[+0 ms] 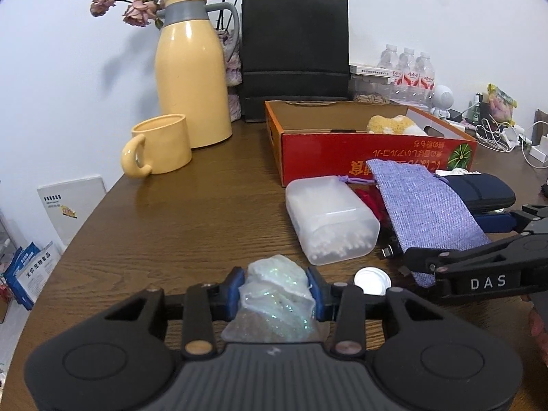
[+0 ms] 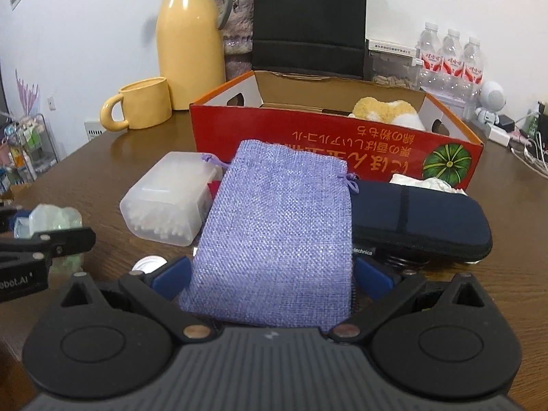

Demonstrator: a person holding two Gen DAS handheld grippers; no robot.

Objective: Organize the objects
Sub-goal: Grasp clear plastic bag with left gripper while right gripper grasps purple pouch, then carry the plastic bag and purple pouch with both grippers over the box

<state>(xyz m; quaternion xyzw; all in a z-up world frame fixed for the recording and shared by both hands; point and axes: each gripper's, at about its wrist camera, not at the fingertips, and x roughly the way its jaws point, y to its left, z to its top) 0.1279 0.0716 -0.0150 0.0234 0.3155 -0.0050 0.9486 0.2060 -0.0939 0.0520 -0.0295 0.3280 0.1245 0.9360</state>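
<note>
Gripping a crumpled iridescent film packet [image 1: 277, 289] just above the counter [image 1: 191, 212], the left tool [image 1: 276, 291] has its blue pads pressed into both sides, while the right tool [image 2: 272, 275] stands spread around the lower end of the lilac drawstring pouch [image 2: 277, 226], pads not yet visibly pressing. The red cardboard box [image 2: 308, 137] lies behind, a plush toy already inside. Risks, as I judge them: the slick film could slip out on lifting, and closing on the pouch could drag the cotton-swab case [image 2: 167, 202] or dark zip case [image 2: 421, 219] it overlaps.
</note>
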